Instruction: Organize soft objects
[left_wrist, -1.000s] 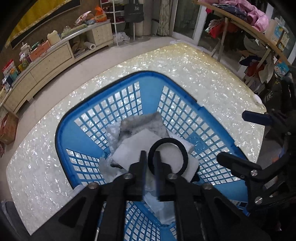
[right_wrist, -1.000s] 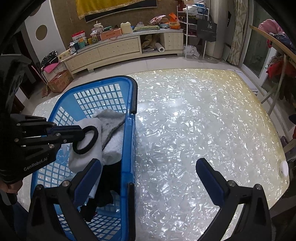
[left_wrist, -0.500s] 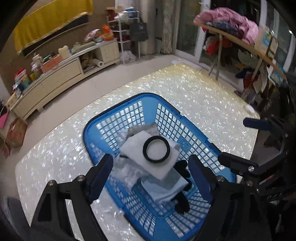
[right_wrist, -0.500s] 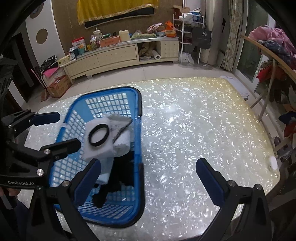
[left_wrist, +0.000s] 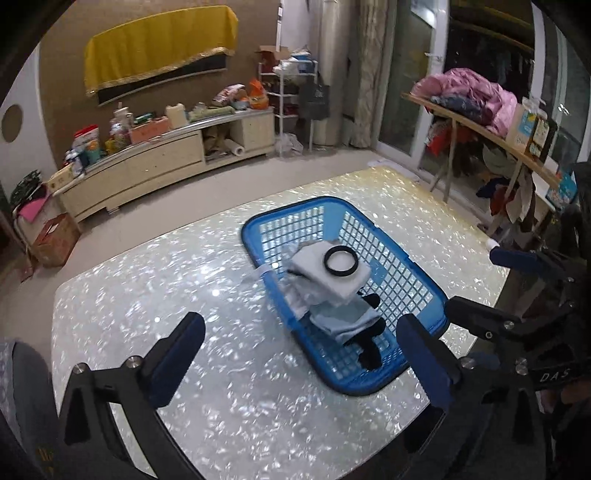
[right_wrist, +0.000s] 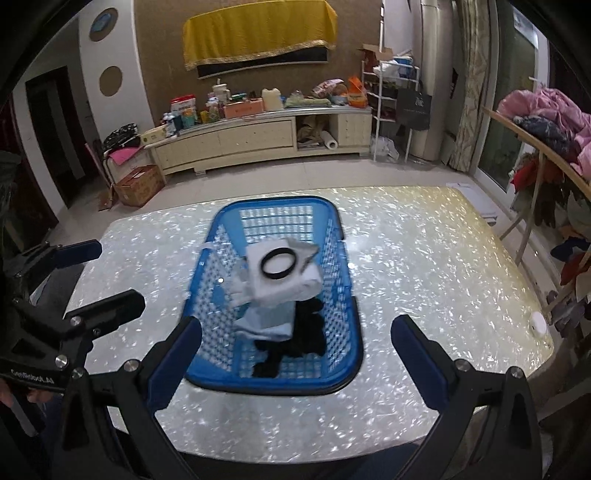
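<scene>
The ring (left_wrist: 341, 261) lies on the white cloth (left_wrist: 328, 275) atop the pile in the basket (left_wrist: 400, 299), mid-surface. The left gripper (left_wrist: 301, 360), jaws just opened, stands spread and empty; the right gripper (right_wrist: 295, 354) likewise. Withdraw clear of the basket rim, leaving the pile undisturbed.

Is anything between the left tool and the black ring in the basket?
Nothing visible. The left tool is open over bare table, and the black ring lies uncovered atop the white cloth in the blue basket.
</scene>
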